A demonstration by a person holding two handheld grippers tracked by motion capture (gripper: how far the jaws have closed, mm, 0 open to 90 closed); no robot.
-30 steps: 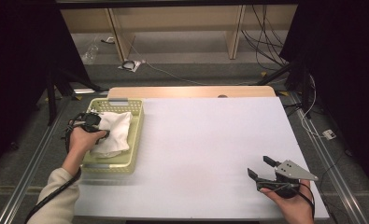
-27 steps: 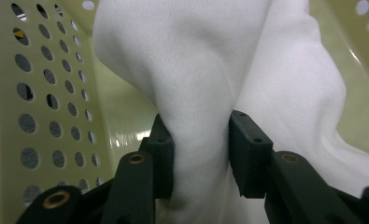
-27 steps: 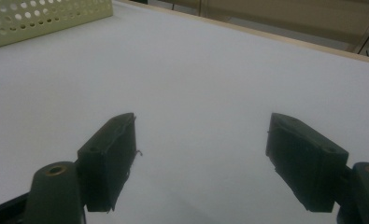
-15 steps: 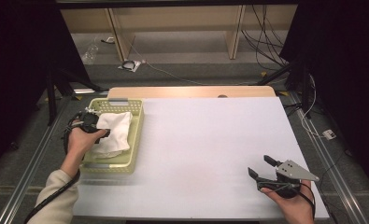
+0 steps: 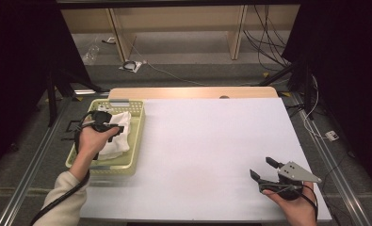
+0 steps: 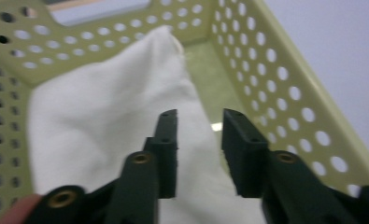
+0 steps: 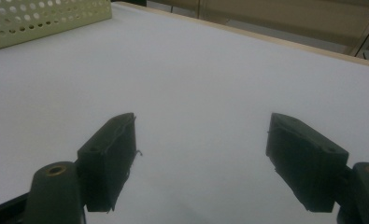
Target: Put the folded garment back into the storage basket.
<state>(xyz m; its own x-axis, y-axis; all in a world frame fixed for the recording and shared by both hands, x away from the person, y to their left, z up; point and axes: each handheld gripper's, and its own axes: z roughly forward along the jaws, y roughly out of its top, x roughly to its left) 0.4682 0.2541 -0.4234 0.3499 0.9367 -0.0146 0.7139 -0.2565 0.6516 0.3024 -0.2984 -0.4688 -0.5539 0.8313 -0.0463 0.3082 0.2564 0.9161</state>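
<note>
A white cloth (image 5: 119,142) lies crumpled in a pale yellow perforated basket (image 5: 138,136) at the table's left edge. My left gripper (image 5: 117,127) hovers over the cloth inside the basket. In the left gripper view its jaws (image 6: 198,119) have just been closing but still stand a little apart. The cloth (image 6: 102,116) lies beneath and behind them, and nothing is pinched between the pads. My right gripper (image 5: 260,166) rests near the table's front right with its jaws wide apart and nothing between them (image 7: 203,123).
The white tabletop (image 5: 207,141) spreads between the basket and the right hand. The basket's corner (image 7: 46,18) is at the far left of the right gripper view. A wooden edge (image 5: 193,92) runs along the table's far side, with cables on the floor beyond.
My left gripper has shifted a little to the right over the cloth, and the cloth's bunched top has settled lower. The right gripper has not moved.
</note>
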